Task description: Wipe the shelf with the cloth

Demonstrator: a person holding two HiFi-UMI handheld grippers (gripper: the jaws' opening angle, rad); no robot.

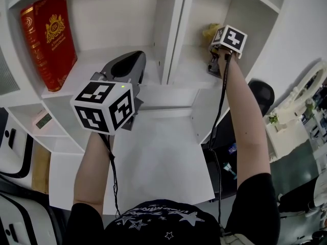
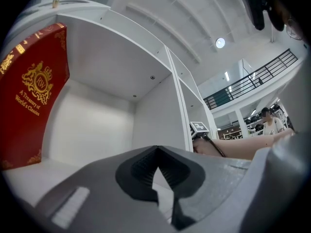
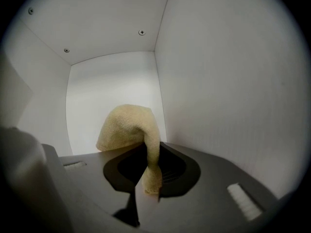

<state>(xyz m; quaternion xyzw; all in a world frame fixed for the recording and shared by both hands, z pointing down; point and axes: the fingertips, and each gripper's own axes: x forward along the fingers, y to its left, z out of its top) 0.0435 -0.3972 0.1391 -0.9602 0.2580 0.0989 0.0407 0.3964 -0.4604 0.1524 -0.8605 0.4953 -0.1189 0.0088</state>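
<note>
A tall white shelf unit point(image 1: 171, 34) of open box compartments is filling the head view, with a white flat surface point(image 1: 163, 157) lying below it and a black chair point(image 1: 263, 93) sitting off to the right. In the left gripper view the room is opening out past the shelf: a high white ceiling with a round ceiling light point(image 2: 220, 42) and a dark balcony railing point(image 2: 252, 76). A large red hardcover book with a gold crest point(image 1: 51, 40) is leaning in the left compartment. The left gripper point(image 1: 127, 63) is hovering at the front of that compartment, near the book but apart from it; its claw point(image 2: 156, 152) is pressed together at the tips, pinching nothing. The right gripper point(image 1: 214, 60) is reaching into the next compartment to the right, its claw point(image 3: 148, 152) clamping one end of a pale yellow terry cloth point(image 3: 129, 125). The cloth point(image 1: 209, 32) is sitting inside that compartment, near its right wall. Its long axis is running along the gripper's own line: the narrow pinched end is pointing back at the camera, and the strip is rising away toward the back wall, then folding over and drooping to the left in a wider flap.
</note>
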